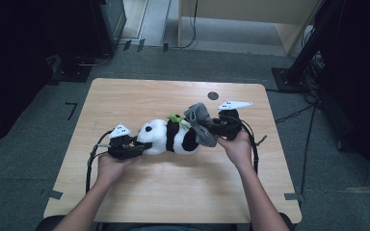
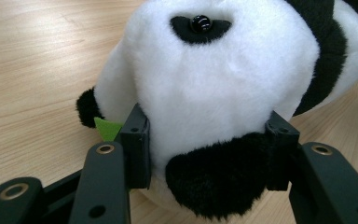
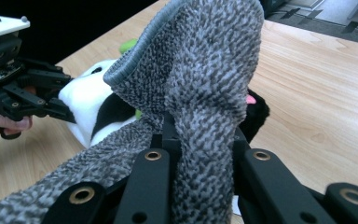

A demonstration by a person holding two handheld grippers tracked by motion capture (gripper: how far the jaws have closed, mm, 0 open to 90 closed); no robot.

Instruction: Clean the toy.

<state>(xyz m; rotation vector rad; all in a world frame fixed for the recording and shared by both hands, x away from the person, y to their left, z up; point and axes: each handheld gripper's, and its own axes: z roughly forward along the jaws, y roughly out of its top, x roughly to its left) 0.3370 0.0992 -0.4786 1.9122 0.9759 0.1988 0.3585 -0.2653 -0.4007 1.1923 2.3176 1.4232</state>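
Note:
A black-and-white plush panda point(image 1: 171, 136) lies on its side in the middle of the wooden table point(image 1: 173, 192). My left gripper point(image 1: 144, 146) is shut on its head: in the left gripper view both pads point(image 2: 137, 140) press into the white fur of the panda point(image 2: 223, 70). A green felt leaf point(image 1: 175, 118) sticks out at its neck. My right gripper point(image 1: 211, 129) is at the panda's rear end, shut on a grey knitted cloth point(image 1: 200, 115). In the right gripper view the cloth point(image 3: 205, 60) stands up between the jaws of the right gripper point(image 3: 200, 144), with the panda point(image 3: 86, 105) behind it.
A small round hole point(image 1: 213, 96) marks the table's far edge. Bare wood lies in front of and behind the panda. Beyond the table are grey floor, a black stand base point(image 1: 289, 77) at the right and a light wooden cabinet point(image 1: 250, 19) at the back.

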